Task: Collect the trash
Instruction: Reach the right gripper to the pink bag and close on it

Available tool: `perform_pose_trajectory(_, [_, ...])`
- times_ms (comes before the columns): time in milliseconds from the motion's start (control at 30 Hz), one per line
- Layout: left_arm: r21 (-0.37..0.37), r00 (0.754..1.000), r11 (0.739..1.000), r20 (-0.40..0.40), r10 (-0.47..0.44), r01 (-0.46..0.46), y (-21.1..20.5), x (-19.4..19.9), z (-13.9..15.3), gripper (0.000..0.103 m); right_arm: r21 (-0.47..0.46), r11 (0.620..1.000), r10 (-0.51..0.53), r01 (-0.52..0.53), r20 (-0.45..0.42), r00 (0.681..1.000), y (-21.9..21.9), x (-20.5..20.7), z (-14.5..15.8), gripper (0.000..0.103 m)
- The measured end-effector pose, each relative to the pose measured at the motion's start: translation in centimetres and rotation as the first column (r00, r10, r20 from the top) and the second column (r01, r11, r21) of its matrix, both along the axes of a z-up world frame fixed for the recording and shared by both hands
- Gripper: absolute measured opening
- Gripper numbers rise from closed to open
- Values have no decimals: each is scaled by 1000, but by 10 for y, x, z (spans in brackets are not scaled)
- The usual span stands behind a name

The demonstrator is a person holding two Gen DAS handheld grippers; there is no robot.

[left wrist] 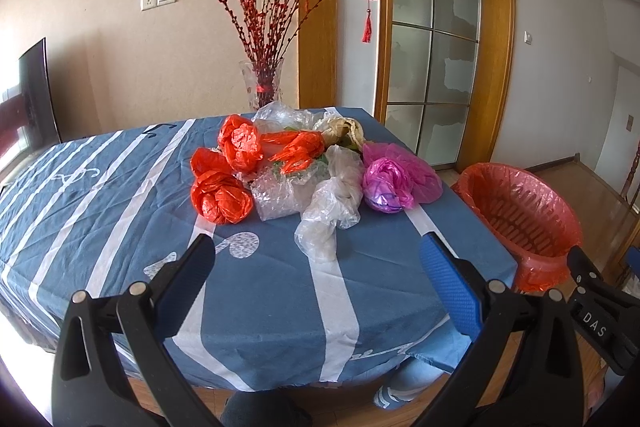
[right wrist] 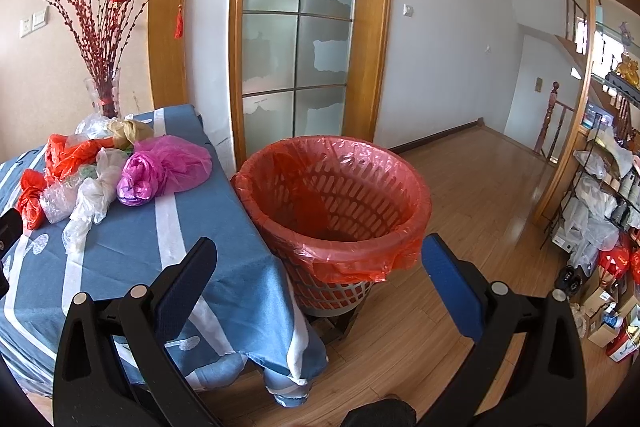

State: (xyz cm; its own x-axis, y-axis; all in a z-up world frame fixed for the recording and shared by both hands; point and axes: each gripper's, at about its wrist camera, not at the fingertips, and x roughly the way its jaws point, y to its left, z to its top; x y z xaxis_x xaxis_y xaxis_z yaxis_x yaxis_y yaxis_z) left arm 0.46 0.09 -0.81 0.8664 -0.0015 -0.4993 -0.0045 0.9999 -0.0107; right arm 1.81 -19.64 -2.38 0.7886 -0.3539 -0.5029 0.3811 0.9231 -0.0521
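Observation:
A heap of crumpled plastic bags lies on the blue striped tablecloth [left wrist: 120, 227]: red bags [left wrist: 222, 197], clear bags [left wrist: 328, 211], a pink-purple bag [left wrist: 394, 179] and a beige one [left wrist: 340, 129]. My left gripper [left wrist: 318, 253] hovers open over the near part of the table, short of the heap, holding nothing. My right gripper [right wrist: 320, 255] is open and empty in front of the basket [right wrist: 336, 203], which has a red liner and stands on the floor by the table's right edge. The same bags [right wrist: 160, 171] show at the left of the right wrist view.
A glass vase [left wrist: 262, 87] of red branches stands at the table's far edge. Behind the basket [left wrist: 520, 211] is a wood-framed glass door [right wrist: 296, 39]. Wooden floor stretches right toward cluttered shelves [right wrist: 600, 195]. The other gripper's body [left wrist: 600, 307] shows at the right edge.

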Motion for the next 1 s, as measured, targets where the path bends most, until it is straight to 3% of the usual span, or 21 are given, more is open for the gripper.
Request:
perform_pose_trajectory(233, [-17, 996, 995, -2, 95, -95, 38, 17, 2, 99, 10, 998, 61, -61, -7, 998, 12, 27, 5, 101])
perform_pose_trajectory(433, [1, 962, 962, 12, 273, -273, 99, 33, 6, 99, 24, 991, 129, -129, 1, 992, 31, 75, 11, 101])
perform_pose_trajectory(633, [-67, 939, 937, -29, 343, -344, 149, 49, 7, 99, 89, 966, 248, -243, -46, 968, 58, 142, 9, 98])
perform_pose_trajectory(733, [-76, 938, 935, -39, 344, -346, 157, 58, 2, 99, 158, 946, 297, -283, -68, 953, 67, 165, 4, 89])
perform_pose_trajectory(867, [-8, 938, 939, -62, 341, -343, 155, 76, -4, 99, 245, 919, 345, -310, -115, 932, 82, 200, -7, 70])
perform_pose_trajectory(1000, [-27, 941, 943, -91, 327, -331, 158, 87, -9, 99, 244, 919, 355, -311, -164, 920, 95, 218, -21, 69])
